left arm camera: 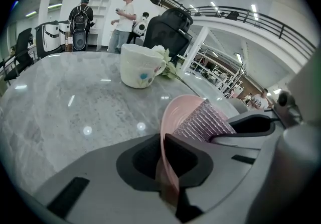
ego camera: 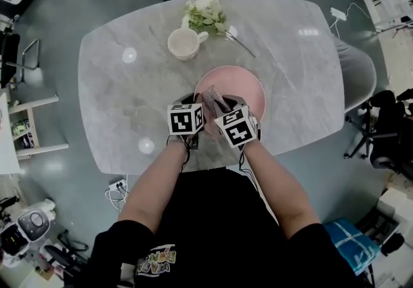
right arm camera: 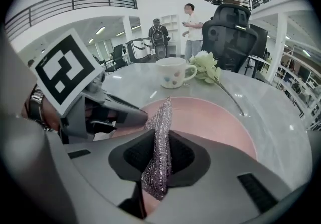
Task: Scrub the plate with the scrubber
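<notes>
A pale marbled counter [ego camera: 116,86] stands in an open office hall with railed galleries overhead. Two people stand far off behind it, near a black office chair [right arm camera: 234,29].

On the near half of the counter, close to the person's edge, is the pink plate [ego camera: 242,90] — the task's thing. Its near-left rim runs edge-on between the jaws of the left tongs [left arm camera: 168,160], which are clenched on it, so the plate is pinned. It may be tipped up a little on that side, but no view settles whether it is clear of the counter.

The silvery mesh scrubber [right arm camera: 158,142] is pinched upright in the right tongs [right arm camera: 156,160]. Its free end reaches over the plate's near-left part, just beside the left tongs. Whether the mesh touches the pink surface cannot be told from any view.

As to progress, both grasps the job needs are made — plate steadied, scrubber in hand and over the plate. The scrubbing itself looks to be what remains, or is at most at its start. The plate shows no foam, water or dirt by which to judge how much is covered, and its far and right parts lie open beyond the scrubber.

Farther out, a cream mug [ego camera: 184,43] stands well apart from the plate toward the far side. A sprig of white flowers [ego camera: 205,12] lies just behind it, its stem on the counter beyond the plate's far rim.
</notes>
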Tool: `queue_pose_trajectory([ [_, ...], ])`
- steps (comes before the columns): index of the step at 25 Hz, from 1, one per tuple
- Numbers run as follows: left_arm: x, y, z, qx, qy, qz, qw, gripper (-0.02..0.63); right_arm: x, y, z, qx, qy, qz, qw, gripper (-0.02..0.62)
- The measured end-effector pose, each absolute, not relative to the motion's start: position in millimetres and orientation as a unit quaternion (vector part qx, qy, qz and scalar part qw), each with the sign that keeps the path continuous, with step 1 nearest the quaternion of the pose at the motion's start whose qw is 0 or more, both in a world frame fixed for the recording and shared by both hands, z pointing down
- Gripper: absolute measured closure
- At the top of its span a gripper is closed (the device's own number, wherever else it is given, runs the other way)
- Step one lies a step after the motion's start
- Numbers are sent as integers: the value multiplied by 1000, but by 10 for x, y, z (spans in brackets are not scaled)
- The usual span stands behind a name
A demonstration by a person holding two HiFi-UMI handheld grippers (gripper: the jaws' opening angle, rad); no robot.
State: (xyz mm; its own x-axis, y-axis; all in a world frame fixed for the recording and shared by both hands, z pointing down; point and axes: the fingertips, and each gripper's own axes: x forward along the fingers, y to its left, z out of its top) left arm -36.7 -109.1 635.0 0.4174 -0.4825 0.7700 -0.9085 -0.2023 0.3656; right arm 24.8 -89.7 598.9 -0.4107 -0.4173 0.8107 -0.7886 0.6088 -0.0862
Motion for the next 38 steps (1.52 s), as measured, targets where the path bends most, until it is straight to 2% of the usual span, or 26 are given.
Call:
queue_pose_trajectory([
  [11, -371, -1096, 6367, 743, -461, 259, 410, 566, 475, -1188, 6170, 377, -782, 157, 470, 514],
  [32, -366, -1100, 6385, 746, -456, 259, 412, 566, 1313, -1633, 6070, 441, -718, 51, 536, 514],
  [38, -363, -1106, 6397, 744, -458, 261, 410, 566, 1421, -1658, 6025, 456, -720, 55, 520, 512],
])
